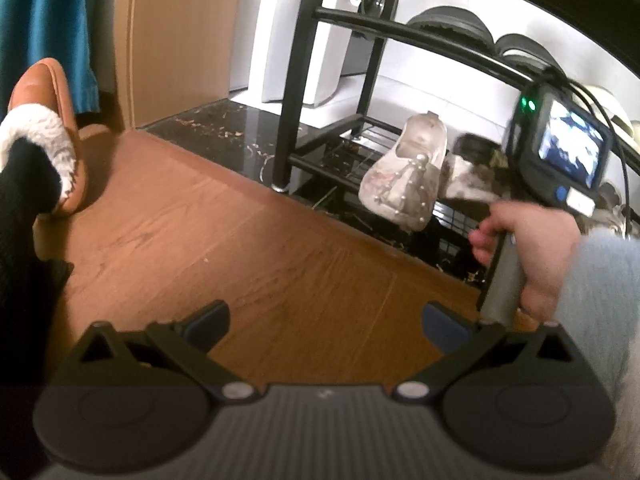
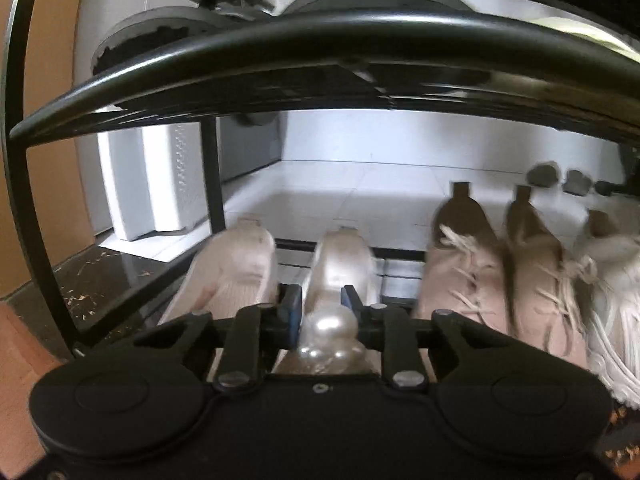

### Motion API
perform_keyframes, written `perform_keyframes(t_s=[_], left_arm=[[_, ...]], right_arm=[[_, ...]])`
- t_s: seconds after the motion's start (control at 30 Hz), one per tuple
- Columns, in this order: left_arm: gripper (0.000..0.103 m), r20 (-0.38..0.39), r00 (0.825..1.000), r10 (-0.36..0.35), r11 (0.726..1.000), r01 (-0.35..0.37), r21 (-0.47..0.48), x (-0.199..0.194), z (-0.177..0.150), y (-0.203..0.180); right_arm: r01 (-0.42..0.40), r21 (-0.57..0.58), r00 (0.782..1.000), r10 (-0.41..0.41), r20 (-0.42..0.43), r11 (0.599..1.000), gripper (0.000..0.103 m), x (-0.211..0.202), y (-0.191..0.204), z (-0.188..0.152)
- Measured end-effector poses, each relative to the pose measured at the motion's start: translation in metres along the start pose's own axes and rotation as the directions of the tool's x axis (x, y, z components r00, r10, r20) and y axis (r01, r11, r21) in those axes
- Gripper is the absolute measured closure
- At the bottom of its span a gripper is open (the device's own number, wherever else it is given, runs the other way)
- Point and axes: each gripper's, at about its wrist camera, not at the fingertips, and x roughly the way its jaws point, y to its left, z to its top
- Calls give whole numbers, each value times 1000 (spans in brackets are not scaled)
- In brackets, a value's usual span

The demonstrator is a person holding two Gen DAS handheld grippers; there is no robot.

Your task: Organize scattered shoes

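The right gripper (image 2: 319,305) clamps blue-padded jaws on a pale knit slipper (image 2: 340,264) topped with glossy pearl beads, its toe on the black wire rack (image 2: 320,40) — a matching slipper (image 2: 236,268) just left, fringed tan shoes (image 2: 464,272) right. The left gripper (image 1: 325,322) hangs wide open and empty above wood-grain floor (image 1: 240,248) — the rack beyond.

Left gripper (image 1: 324,320): black linkage, blue pads, silver pivot screws. Right of it, grey sleeve (image 1: 600,280); left, black trouser leg (image 1: 24,216).
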Motion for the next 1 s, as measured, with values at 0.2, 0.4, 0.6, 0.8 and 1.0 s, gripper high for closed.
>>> perform_keyframes(t_s=[0.2, 0.4, 0.6, 0.8, 1.0], left_arm=[[1, -1, 1000, -6, 1000, 6, -9, -1, 2, 1], [1, -1, 1000, -22, 1000, 22, -21, -4, 2, 2], [1, 7, 1000, -6, 1000, 6, 16, -5, -2, -2], [1, -11, 1000, -2, 1000, 2, 13, 0, -3, -2], [1, -31, 1000, 0, 1000, 1, 14, 4, -4, -2]], right_arm=[[-75, -8, 994, 74, -82, 997, 38, -28, -5, 5], [-48, 67, 990, 57, -130, 997, 27, -69, -40, -19], [-41, 83, 987, 53, -148, 996, 21, -55, -22, -34], [12, 79, 978, 5, -207, 997, 23, -35, -11, -33], [24, 90, 968, -1, -252, 996, 17, -18, -10, -40]])
